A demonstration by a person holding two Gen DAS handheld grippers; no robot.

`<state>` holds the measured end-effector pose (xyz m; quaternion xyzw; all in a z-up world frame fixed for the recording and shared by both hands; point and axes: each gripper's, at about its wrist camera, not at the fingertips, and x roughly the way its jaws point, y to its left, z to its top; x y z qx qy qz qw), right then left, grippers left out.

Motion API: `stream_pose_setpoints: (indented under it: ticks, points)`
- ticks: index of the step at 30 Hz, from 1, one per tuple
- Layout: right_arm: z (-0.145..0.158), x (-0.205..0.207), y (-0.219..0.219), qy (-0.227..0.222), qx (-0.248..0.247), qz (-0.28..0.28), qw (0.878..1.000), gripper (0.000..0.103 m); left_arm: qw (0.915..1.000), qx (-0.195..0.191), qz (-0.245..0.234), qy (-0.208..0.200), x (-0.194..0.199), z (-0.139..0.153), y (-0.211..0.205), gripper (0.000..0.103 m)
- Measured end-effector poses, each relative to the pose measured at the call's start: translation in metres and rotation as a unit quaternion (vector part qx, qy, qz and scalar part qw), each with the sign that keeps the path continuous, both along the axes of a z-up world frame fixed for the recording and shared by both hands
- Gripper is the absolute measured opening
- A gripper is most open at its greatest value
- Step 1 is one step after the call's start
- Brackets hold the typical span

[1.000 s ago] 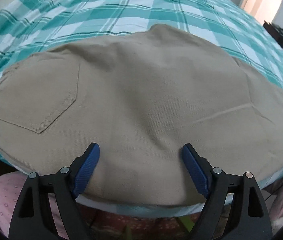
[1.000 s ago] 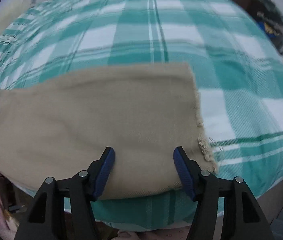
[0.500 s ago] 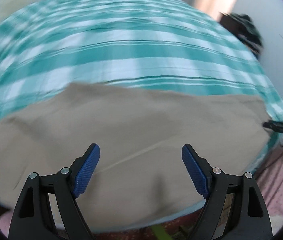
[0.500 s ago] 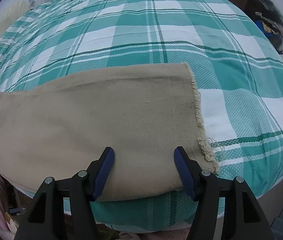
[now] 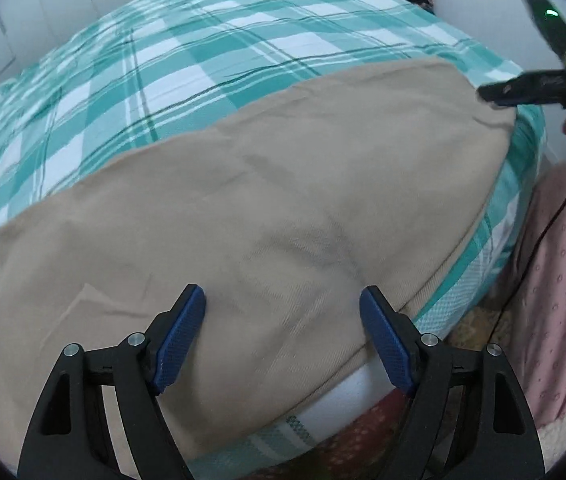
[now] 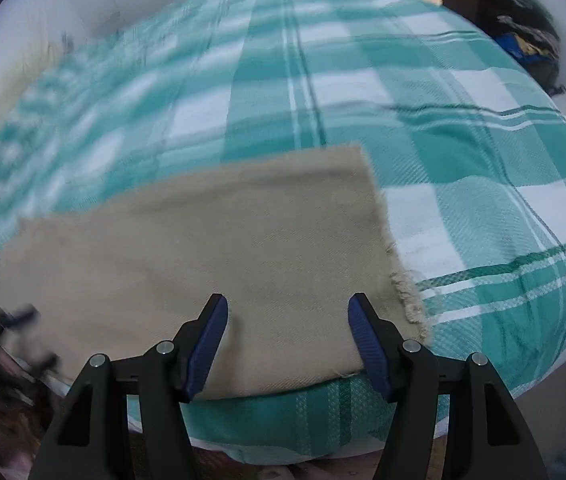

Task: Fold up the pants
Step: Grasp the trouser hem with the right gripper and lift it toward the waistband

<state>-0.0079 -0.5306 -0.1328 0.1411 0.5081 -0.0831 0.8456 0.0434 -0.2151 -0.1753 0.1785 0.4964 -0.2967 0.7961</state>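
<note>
Beige pants (image 5: 267,208) lie flat along the near edge of a bed with a teal and white checked cover (image 5: 171,56). My left gripper (image 5: 281,332) is open and empty, just above the pants near the bed edge. My right gripper (image 6: 287,340) is open and empty over the leg end of the pants (image 6: 219,248), whose frayed hem (image 6: 407,300) lies just to its right. In the left wrist view the right gripper (image 5: 523,90) shows at the far end of the pants.
The bed's checked cover (image 6: 443,140) stretches away behind the pants. A person in pink dotted clothing (image 5: 563,280) stands at the right. A dark pile of clothes (image 6: 523,32) sits beyond the far right corner. A patterned floor mat (image 5: 363,440) lies below the edge.
My left gripper has swung right along the pants, from the pocket end toward the leg. My right gripper has shifted slightly; both stay open.
</note>
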Motion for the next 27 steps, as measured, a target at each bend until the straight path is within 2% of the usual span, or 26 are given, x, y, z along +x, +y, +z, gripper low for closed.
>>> stream_pose_setpoints:
  ticks: [2, 4, 5, 6, 8, 9, 12, 17, 19, 22, 23, 24, 25, 27]
  points:
    - [0.016, -0.021, -0.015, -0.059, 0.061, -0.046, 0.995, 0.063, 0.9999, -0.006, 0.007, 0.008, 0.002, 0.001, 0.002, 0.083]
    - [0.025, -0.045, -0.032, -0.099, 0.147, -0.103, 0.979, 0.063, 1.0, -0.002, 0.005, 0.005, 0.001, 0.001, -0.001, 0.083]
    - [0.026, -0.052, -0.036, -0.103, 0.168, -0.116, 0.973, 0.063, 1.0, -0.003, 0.006, 0.006, 0.002, 0.001, 0.0, 0.083]
    - [0.026, -0.06, -0.04, -0.101, 0.191, -0.133, 0.967, 0.063, 0.9999, -0.004, 0.007, 0.007, 0.003, -0.001, -0.002, 0.083]
    - [0.022, -0.066, -0.042, -0.077, 0.209, -0.15, 0.963, 0.063, 0.9998, -0.009, 0.011, 0.011, 0.005, -0.004, -0.002, 0.084]
    - [0.015, -0.067, -0.043, -0.054, 0.222, -0.163, 0.96, 0.063, 0.9998, -0.01, 0.013, 0.012, 0.006, -0.004, -0.002, 0.084]
    - [-0.003, -0.064, -0.045, -0.025, 0.257, -0.181, 0.949, 0.062, 0.9998, -0.011, 0.015, 0.011, 0.008, -0.006, -0.003, 0.084]
    - [-0.025, -0.039, -0.044, -0.019, 0.282, -0.174, 0.943, 0.059, 0.9998, -0.012, 0.015, 0.01, 0.007, -0.005, -0.002, 0.084]
    - [-0.036, -0.031, -0.041, 0.013, 0.267, -0.18, 0.947, 0.053, 0.9998, -0.012, 0.015, 0.01, 0.007, -0.005, -0.002, 0.084]
    - [-0.042, -0.03, -0.039, 0.009, 0.267, -0.191, 0.945, 0.049, 0.9998, -0.011, 0.017, 0.008, 0.007, -0.006, -0.002, 0.085]
    - [-0.043, -0.029, -0.038, 0.007, 0.261, -0.187, 0.947, 0.039, 0.9998, -0.009, 0.017, 0.005, 0.006, -0.007, -0.003, 0.085]
    - [-0.044, -0.027, -0.035, 0.006, 0.247, -0.18, 0.952, 0.014, 0.9998, -0.006, 0.018, 0.003, 0.006, -0.008, -0.004, 0.085]
    - [-0.046, -0.025, -0.032, 0.004, 0.234, -0.177, 0.956, 0.008, 0.9998, -0.002, 0.017, -0.004, 0.004, -0.01, -0.006, 0.085]
    - [-0.036, -0.025, -0.025, -0.029, 0.213, -0.173, 0.961, 0.007, 0.9998, 0.003, 0.013, -0.016, 0.001, -0.01, -0.006, 0.086]
